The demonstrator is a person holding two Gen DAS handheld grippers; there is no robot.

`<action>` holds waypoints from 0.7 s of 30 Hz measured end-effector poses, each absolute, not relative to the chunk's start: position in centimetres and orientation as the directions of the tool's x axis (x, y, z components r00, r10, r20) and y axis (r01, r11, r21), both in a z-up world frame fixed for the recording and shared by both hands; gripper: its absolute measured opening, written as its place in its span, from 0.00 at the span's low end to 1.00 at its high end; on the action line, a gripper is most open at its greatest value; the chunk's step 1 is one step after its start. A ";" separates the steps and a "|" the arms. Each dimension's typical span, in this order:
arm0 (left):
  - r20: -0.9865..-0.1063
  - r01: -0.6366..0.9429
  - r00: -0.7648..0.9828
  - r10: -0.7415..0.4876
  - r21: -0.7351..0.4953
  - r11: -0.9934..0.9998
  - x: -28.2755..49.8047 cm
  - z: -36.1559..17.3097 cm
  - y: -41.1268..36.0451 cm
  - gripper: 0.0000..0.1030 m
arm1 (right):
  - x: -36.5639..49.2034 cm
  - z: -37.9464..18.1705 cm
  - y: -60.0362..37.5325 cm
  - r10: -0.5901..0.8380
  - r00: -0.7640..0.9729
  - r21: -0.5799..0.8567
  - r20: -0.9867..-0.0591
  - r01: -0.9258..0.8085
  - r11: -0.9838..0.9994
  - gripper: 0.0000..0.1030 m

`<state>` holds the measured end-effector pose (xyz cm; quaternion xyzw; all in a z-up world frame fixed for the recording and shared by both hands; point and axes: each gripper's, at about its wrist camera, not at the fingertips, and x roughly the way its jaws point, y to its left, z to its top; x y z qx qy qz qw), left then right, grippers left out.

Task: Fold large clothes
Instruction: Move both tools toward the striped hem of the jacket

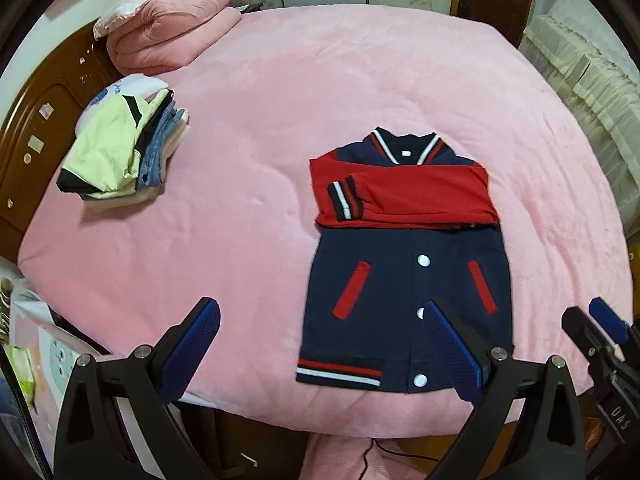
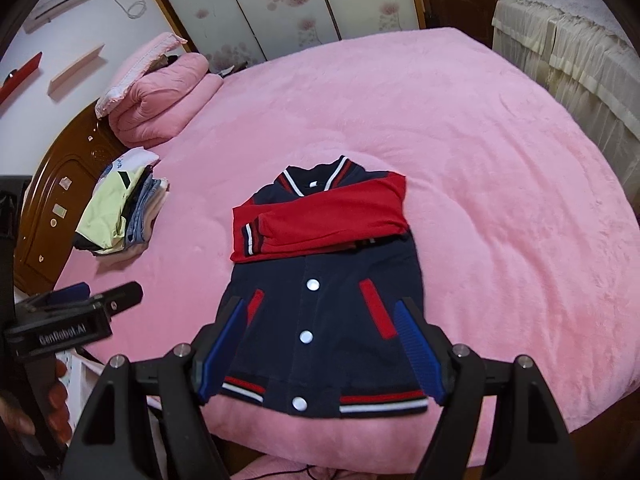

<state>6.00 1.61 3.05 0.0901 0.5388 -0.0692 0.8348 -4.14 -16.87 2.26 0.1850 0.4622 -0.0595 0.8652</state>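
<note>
Jacket: a navy blue baseball jacket with red sleeves and white snap buttons lies flat on the bed, front side up, collar at the far end and striped hem at the near edge.
Sleeves: both red sleeves are folded across the chest, one on top of the other. The striped cuff on top points left.
Pockets: two red slanted pocket strips sit on the lower front, one on each side of the buttons.
Bed: a big bed with a fluffy pink blanket holds everything.
Left gripper: the black left gripper with blue pads hangs over the near edge of the bed. Its fingers are wide apart and hold nothing. One finger is above the pink blanket, left of the jacket, and the other is above the jacket's hem.
Right gripper: the black right gripper with blue pads hangs over the near part of the jacket. Its fingers are wide apart, one over each side of the hem, and hold nothing.
Clothes pile: a stack of folded clothes with a pale yellow top and blue jeans sits far left on the bed, well apart from the jacket.
Quilt: a folded pink quilt lies at the far left, by the brown wooden headboard.
</note>
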 end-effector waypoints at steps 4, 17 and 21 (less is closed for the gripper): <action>-0.912 0.211 0.411 -0.001 0.094 0.973 4.9 2.7 2.0 0.98 | -6.4 2.0 -17.3 0.035 0.571 0.236 -0.820 0.281 0.930 0.74; -0.953 0.273 0.299 0.040 0.125 0.954 2.9 -1.3 6.1 0.98 | -9.6 -2.6 -20.8 0.069 0.433 0.234 -0.899 0.341 0.910 0.73; -0.979 0.292 0.203 0.024 0.084 0.953 3.5 -4.1 7.3 0.98 | -9.4 -5.2 -23.0 0.106 0.371 0.273 -0.923 0.436 0.857 0.73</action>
